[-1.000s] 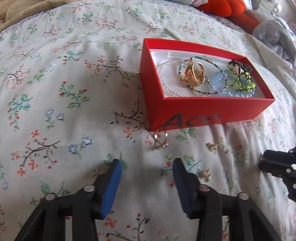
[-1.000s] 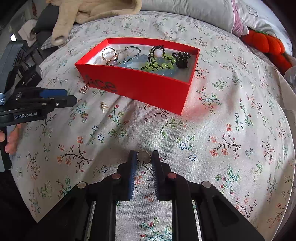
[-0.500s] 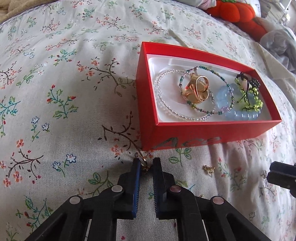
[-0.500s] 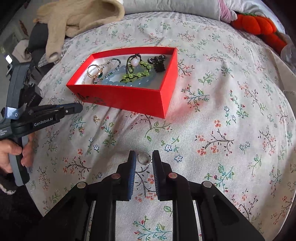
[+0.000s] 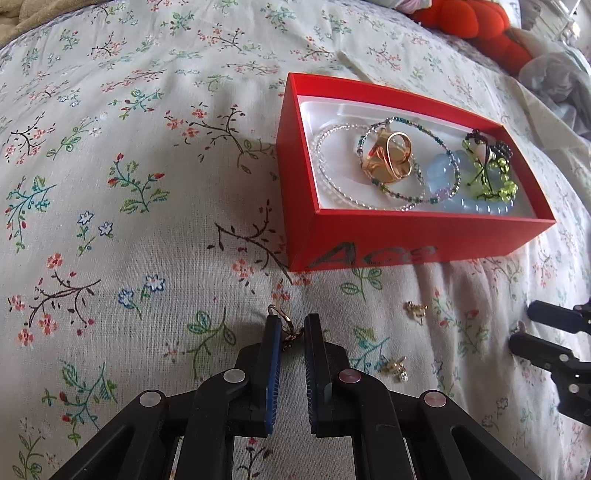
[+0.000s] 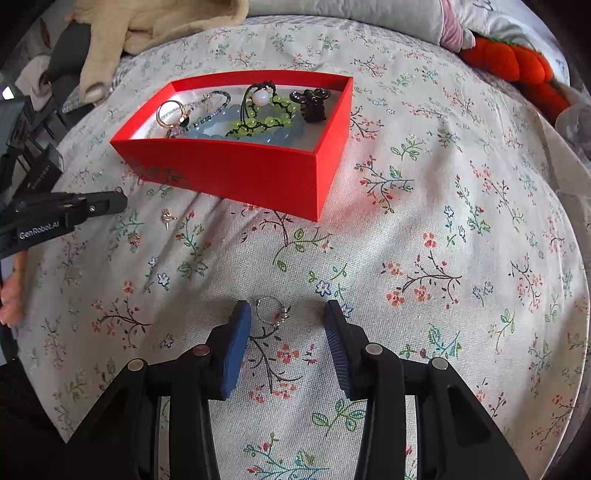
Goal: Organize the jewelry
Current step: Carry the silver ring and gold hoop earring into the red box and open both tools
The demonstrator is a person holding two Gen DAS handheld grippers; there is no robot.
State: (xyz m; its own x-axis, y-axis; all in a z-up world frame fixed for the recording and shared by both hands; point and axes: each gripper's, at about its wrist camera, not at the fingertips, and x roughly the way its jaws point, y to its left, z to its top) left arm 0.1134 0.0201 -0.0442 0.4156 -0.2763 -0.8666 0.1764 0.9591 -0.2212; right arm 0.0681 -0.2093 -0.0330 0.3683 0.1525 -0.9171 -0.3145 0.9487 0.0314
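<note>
Since a second ago: left gripper (image 5: 290, 326) has closed from wide apart onto a small gold earring (image 5: 284, 325) at the near-left corner of the red box (image 5: 406, 236); right gripper (image 6: 288, 314) has let go of the silver ring (image 6: 271, 309) it was pinching.
Left gripper: fingers clenched on the gold earring, whose hoop pokes out just past the blue pads (image 5: 272, 343); it points steeply down at the floral bedspread (image 5: 110, 221).
Right gripper: jaws opening, pads clear of the silver ring, which lies on the bedspread between them, nearer the left pad.
Red box: sits on the bedspread, far of both grippers, lid off.
Inside the box: gold ring (image 5: 388, 162), beaded bracelets (image 5: 410, 166), pale blue bead bracelet (image 5: 443, 173), green bead piece (image 5: 491, 177), black clip (image 6: 310, 103) at the right end.
Loose on the bedspread: two small gold earrings (image 5: 415, 308) near the box's front side, between the grippers.
Far right: orange plush (image 6: 513, 62) at the bed's edge.
Far left: beige garment (image 6: 155, 22).
Person: fingers (image 6: 11, 291) on the left gripper's handle.
</note>
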